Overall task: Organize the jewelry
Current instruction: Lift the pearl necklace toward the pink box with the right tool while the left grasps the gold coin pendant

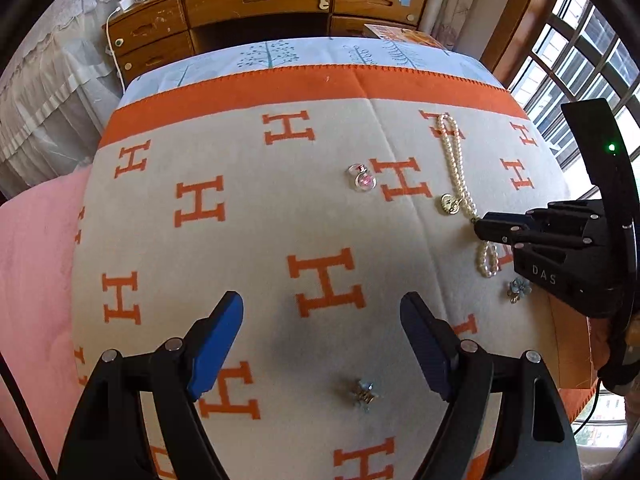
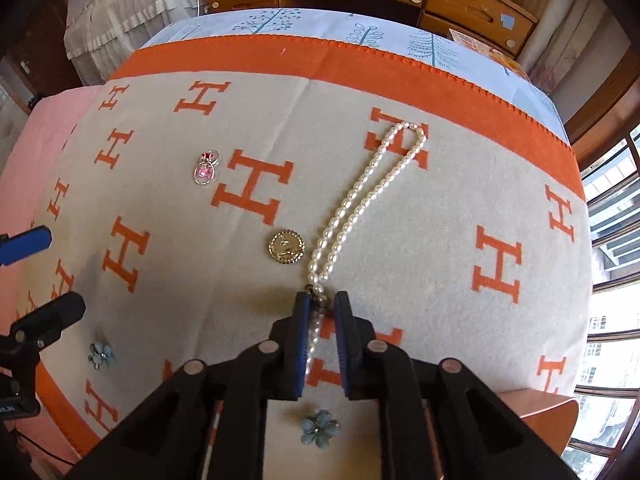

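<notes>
Left claw [image 1: 322, 340]: blue pads spread wide, empty, hovering over a small pale-blue flower clip [image 1: 363, 395] on the cream blanket with orange H pattern [image 1: 248, 248]. Centre: clear pink-stoned earrings [image 2: 206, 168], round gold medallion [image 2: 286, 248]. Right claw [image 2: 321, 312]: pads narrowed around the white pearl strand [image 2: 372, 184], probably pinching it; contact unclear. Step: picking up the strand. Next: firm grip, slow lift so beads trail free.

A wooden desk with drawers [image 1: 256, 0] stands beyond the bed [image 2: 280, 24]; bright barred windows [image 1: 580, 52] right, a frilled white cover [image 1: 44, 92] left.
</notes>
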`<state>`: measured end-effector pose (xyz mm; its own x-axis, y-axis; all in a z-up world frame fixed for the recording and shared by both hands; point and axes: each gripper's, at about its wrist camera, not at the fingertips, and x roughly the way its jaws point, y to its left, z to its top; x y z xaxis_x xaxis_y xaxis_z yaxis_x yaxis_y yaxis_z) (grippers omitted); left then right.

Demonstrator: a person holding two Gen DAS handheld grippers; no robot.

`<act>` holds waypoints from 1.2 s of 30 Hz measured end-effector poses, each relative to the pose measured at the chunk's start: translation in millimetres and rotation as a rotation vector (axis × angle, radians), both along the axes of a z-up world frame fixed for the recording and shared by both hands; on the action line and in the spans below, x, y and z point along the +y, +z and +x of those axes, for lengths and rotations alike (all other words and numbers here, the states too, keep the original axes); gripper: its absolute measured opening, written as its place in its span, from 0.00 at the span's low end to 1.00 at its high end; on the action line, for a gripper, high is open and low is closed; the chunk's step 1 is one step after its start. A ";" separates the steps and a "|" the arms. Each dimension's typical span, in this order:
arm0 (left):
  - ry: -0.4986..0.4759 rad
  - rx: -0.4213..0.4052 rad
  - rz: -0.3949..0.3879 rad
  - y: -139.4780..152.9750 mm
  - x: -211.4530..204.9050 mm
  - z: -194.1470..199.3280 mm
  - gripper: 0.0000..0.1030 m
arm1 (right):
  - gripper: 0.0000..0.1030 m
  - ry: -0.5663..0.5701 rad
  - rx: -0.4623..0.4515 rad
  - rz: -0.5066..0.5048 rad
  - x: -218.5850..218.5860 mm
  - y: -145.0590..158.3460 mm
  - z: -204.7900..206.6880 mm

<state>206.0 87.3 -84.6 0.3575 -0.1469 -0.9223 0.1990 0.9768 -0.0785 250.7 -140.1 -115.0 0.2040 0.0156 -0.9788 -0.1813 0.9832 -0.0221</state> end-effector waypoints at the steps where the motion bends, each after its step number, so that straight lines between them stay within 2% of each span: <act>1: -0.010 -0.005 -0.003 1.5 -5.4 4.2 0.77 | 0.06 -0.008 0.006 0.022 -5.6 1.7 0.5; 6: -0.042 -0.003 -0.044 3.2 -36.8 27.2 0.77 | 0.04 -0.108 -0.032 0.205 -42.4 23.3 -2.7; 11: -0.059 0.029 -0.066 -6.1 -74.3 50.9 0.76 | 0.04 -0.179 -0.147 0.313 -67.6 62.8 -10.3; 15: -0.073 0.052 -0.045 -18.5 -100.4 62.5 0.64 | 0.04 -0.196 -0.220 0.373 -84.0 90.5 -16.9; 17: -0.077 0.066 -0.030 -25.1 -109.9 65.7 0.55 | 0.04 -0.199 -0.248 0.392 -90.2 101.6 -21.4; 19: -0.080 0.076 -0.016 -30.6 -116.4 67.1 0.54 | 0.04 -0.196 -0.274 0.403 -94.2 110.3 -26.1; 21: -0.082 0.074 0.019 -34.5 -122.0 66.8 0.49 | 0.04 -0.196 -0.286 0.418 -98.5 116.1 -30.5; 23: -0.085 0.057 0.055 -35.6 -126.4 66.0 0.37 | 0.04 -0.190 -0.297 0.424 -101.9 120.8 -35.2; 28: -0.071 0.061 0.058 -34.2 -126.4 67.4 0.17 | 0.04 -0.183 -0.322 0.431 -106.3 130.5 -43.3; 33: -0.069 0.059 0.068 -31.0 -127.9 65.0 0.16 | 0.04 -0.183 -0.373 0.443 -113.1 148.9 -52.8; 36: -0.065 0.027 0.059 -17.2 -128.4 57.4 0.16 | 0.04 -0.187 -0.424 0.455 -119.1 165.5 -62.7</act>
